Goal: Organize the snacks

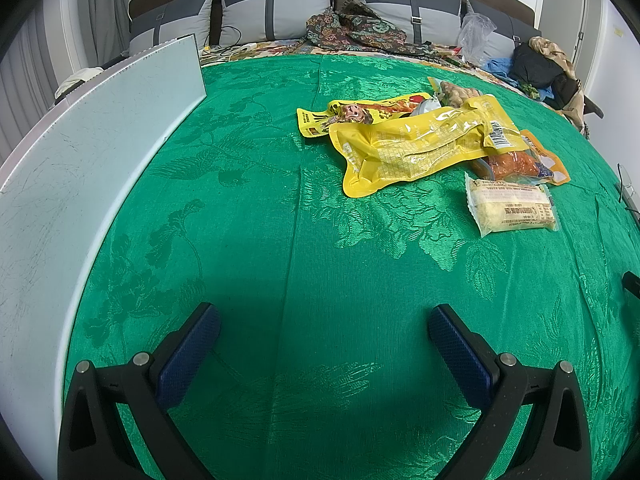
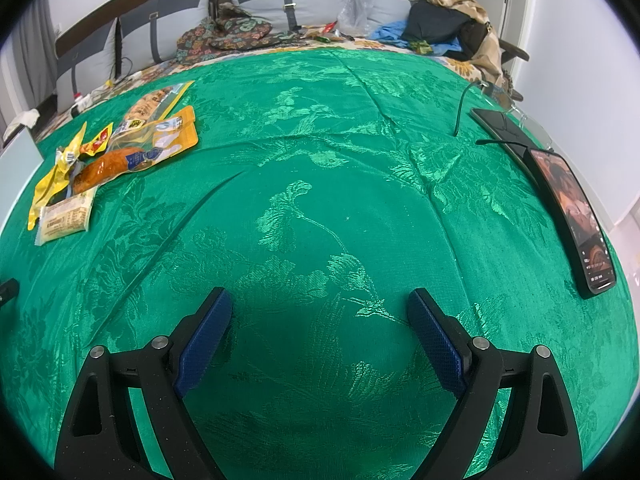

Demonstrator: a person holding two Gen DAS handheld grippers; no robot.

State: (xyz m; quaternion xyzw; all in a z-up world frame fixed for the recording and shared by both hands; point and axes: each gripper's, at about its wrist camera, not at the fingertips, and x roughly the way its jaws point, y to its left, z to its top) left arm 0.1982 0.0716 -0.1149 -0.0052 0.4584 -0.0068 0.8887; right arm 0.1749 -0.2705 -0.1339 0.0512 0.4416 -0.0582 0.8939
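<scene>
A pile of snack packets lies on the green cloth (image 1: 280, 240). In the left wrist view a large yellow packet (image 1: 416, 144) lies on top, a yellow-red packet (image 1: 360, 114) behind it, an orange packet (image 1: 520, 164) to its right, and a pale cake packet (image 1: 510, 208) nearest. My left gripper (image 1: 324, 324) is open and empty, well short of the pile. In the right wrist view the pile (image 2: 112, 148) is at far left, with the cake packet (image 2: 66, 216) nearest. My right gripper (image 2: 320, 308) is open and empty over bare cloth.
A pale blue-white board (image 1: 80, 176) stands along the left edge. Two phones (image 2: 572, 216) and a cable (image 2: 464, 104) lie at the right edge. Grey cushions (image 1: 276, 8), patterned fabric (image 1: 352, 28) and clothes (image 2: 440, 24) lie behind.
</scene>
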